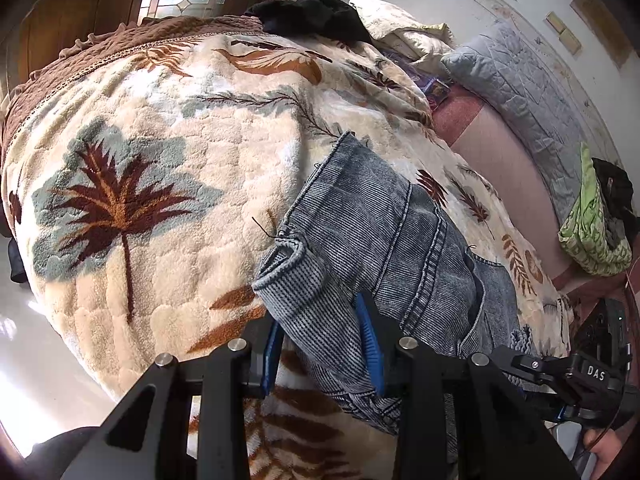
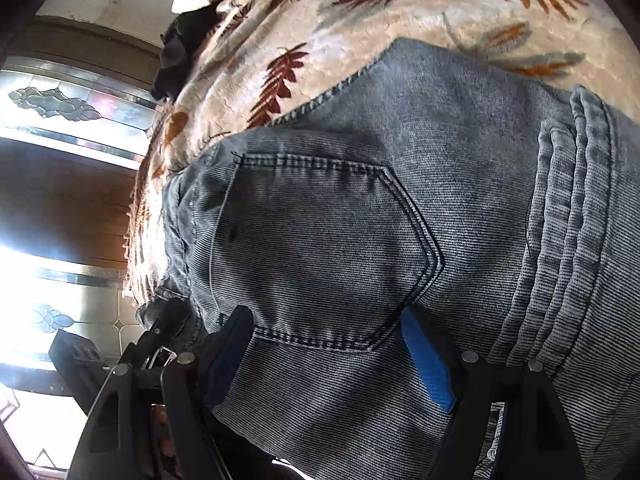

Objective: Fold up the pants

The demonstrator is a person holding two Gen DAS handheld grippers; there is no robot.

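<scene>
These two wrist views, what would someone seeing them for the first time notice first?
The faded blue jeans fill the right wrist view, back pocket facing the camera, with denim bunched between the right gripper fingers. In the left wrist view the left gripper has a jeans leg between its blue pads, over a cream fleece blanket with a big dark red leaf print. A black garment lies at the bed's far end.
</scene>
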